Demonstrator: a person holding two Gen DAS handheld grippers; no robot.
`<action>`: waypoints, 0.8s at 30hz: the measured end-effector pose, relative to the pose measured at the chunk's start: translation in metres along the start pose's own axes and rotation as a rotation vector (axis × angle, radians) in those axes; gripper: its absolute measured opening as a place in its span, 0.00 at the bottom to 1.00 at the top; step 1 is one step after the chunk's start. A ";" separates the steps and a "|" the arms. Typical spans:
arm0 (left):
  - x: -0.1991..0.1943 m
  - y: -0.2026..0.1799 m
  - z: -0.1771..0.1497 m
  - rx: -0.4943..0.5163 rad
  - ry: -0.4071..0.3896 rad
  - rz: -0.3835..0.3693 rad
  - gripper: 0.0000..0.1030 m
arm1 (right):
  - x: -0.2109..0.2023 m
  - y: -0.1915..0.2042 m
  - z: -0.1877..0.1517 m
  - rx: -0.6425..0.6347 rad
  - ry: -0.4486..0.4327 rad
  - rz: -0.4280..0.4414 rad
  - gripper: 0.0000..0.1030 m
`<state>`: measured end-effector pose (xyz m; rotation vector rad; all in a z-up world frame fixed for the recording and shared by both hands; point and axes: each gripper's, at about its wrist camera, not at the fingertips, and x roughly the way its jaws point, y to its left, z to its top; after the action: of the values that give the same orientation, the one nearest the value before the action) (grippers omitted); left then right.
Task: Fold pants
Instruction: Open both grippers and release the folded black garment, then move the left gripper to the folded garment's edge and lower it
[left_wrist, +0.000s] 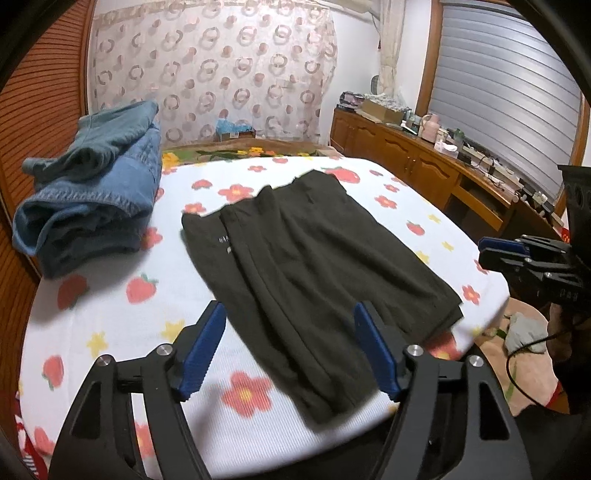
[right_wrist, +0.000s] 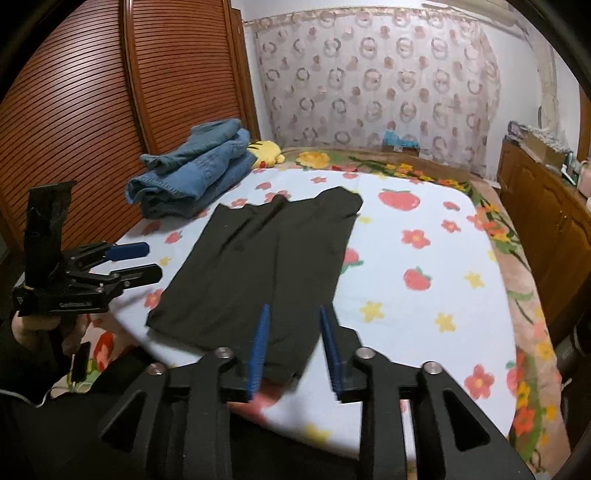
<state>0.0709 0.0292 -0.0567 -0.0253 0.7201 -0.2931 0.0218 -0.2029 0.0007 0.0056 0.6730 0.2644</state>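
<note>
Dark olive pants (left_wrist: 306, 266) lie flat on the flowered bed, folded lengthwise, also in the right wrist view (right_wrist: 266, 266). My left gripper (left_wrist: 288, 325) is open and empty, hovering over the near end of the pants; it also shows in the right wrist view (right_wrist: 153, 262). My right gripper (right_wrist: 293, 317) is open and empty, above the near hem of the pants. It also shows in the left wrist view (left_wrist: 484, 251) at the right, off the bed edge, its fingers close together there.
Folded blue jeans (left_wrist: 92, 192) are stacked at the far left of the bed (left_wrist: 406, 206), next to a slatted wooden wardrobe (right_wrist: 74, 110). A wooden sideboard (left_wrist: 424, 162) with clutter runs along the right wall. A yellow plush toy (right_wrist: 267, 151) lies behind the jeans.
</note>
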 end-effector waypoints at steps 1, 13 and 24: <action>0.002 0.001 0.003 0.003 -0.004 0.006 0.71 | 0.004 -0.002 0.002 0.000 -0.003 0.001 0.36; 0.050 0.019 0.044 0.041 0.005 0.028 0.67 | 0.094 -0.027 0.025 0.013 0.014 -0.027 0.40; 0.091 0.037 0.068 0.040 0.073 0.040 0.47 | 0.122 -0.029 0.031 0.014 0.065 -0.018 0.40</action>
<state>0.1902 0.0348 -0.0690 0.0376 0.7862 -0.2706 0.1392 -0.1987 -0.0526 0.0045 0.7393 0.2428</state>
